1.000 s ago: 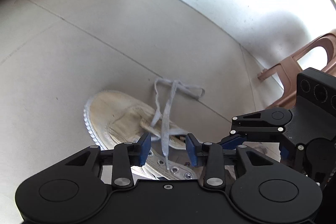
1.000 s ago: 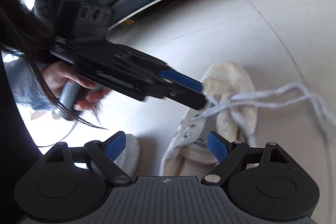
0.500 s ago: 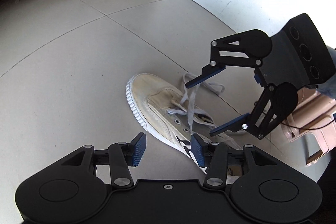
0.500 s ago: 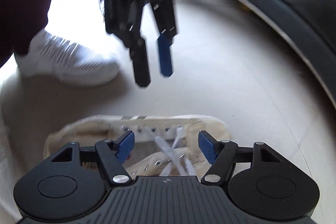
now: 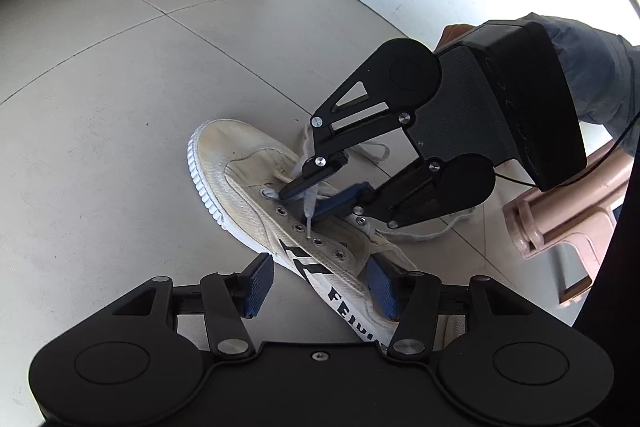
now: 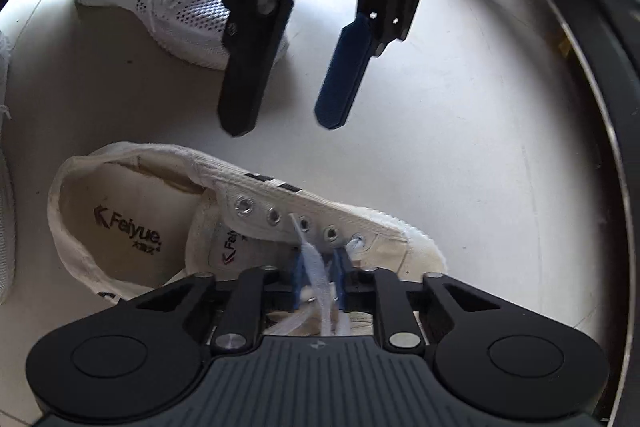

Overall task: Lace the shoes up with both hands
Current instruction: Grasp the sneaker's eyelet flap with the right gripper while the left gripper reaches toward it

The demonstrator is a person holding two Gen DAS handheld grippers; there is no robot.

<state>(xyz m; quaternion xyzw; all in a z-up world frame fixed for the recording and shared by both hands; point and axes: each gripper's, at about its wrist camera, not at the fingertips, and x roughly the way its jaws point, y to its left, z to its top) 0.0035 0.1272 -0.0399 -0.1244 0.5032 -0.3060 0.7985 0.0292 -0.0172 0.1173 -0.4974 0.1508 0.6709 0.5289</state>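
R hand-held gripper (image 6: 318, 277) rolled, now clamped on lace (image 6: 316, 267), L hand-held gripper (image 5: 316, 285) opening, empty, "Feiyue" shoe (image 6: 132, 211)

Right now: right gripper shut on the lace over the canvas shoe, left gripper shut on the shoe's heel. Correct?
Not quite. The left gripper is not shut on the heel: its jaws are opening with nothing between the pads, hovering beside the shoe, as the left wrist view shows. The rest holds: the right gripper is shut on the lace.
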